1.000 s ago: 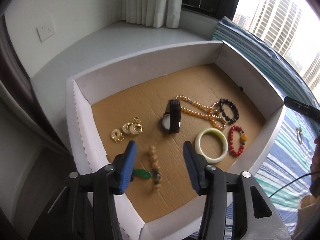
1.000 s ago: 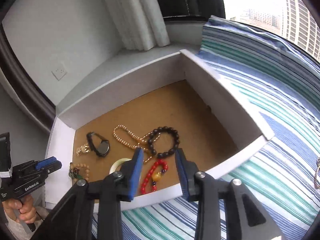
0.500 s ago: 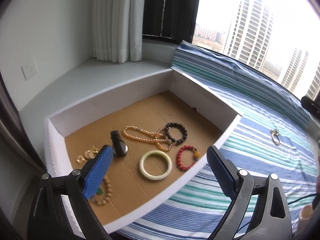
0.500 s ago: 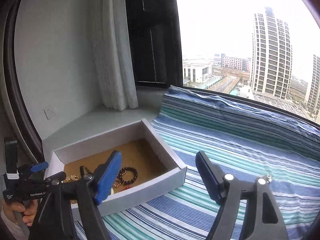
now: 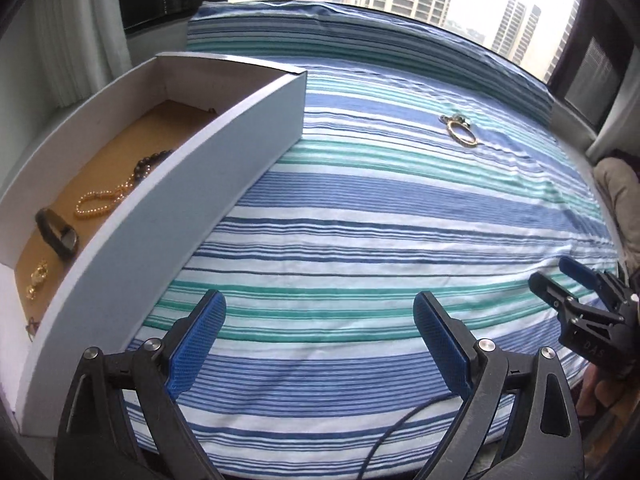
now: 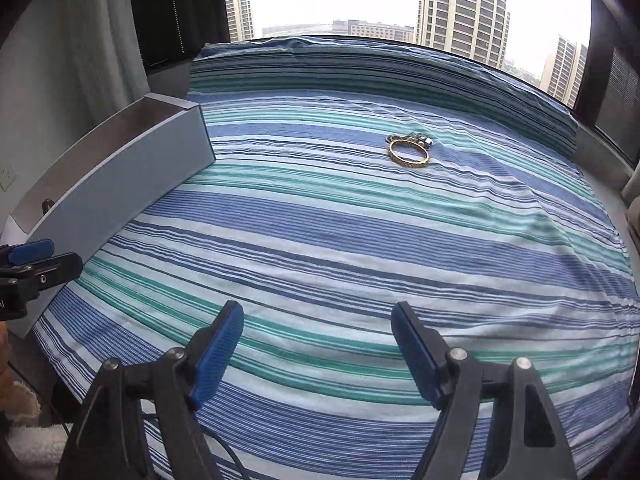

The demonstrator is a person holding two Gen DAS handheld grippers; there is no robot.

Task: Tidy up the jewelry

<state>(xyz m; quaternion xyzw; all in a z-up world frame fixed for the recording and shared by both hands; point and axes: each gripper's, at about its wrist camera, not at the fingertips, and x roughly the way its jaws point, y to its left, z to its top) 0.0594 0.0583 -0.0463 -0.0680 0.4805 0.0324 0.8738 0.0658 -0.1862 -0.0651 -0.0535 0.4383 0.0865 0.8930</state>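
A gold bangle (image 6: 408, 153) lies far out on the striped bedspread (image 6: 360, 240), with a small silvery piece (image 6: 420, 138) touching its far side; the bangle (image 5: 462, 133) also shows in the left wrist view. The white box (image 5: 168, 184) at the left holds a black watch (image 5: 58, 236), an orange bead strand (image 5: 100, 205), dark beads (image 5: 148, 162) and gold earrings (image 5: 38, 278). My left gripper (image 5: 318, 342) hangs open over the bedspread beside the box. My right gripper (image 6: 318, 354) is open too, empty, well short of the bangle.
The box's long white wall (image 6: 116, 192) borders the bedspread on the left. A curtain (image 6: 80, 60) and window sill lie behind it. Windows with tower blocks close the far side. A hand (image 5: 600, 396) holds the other gripper at the right edge.
Both grippers opened wide and swung right, away from the box interior, out over the striped bedspread. The gold bangle has come into view ahead.
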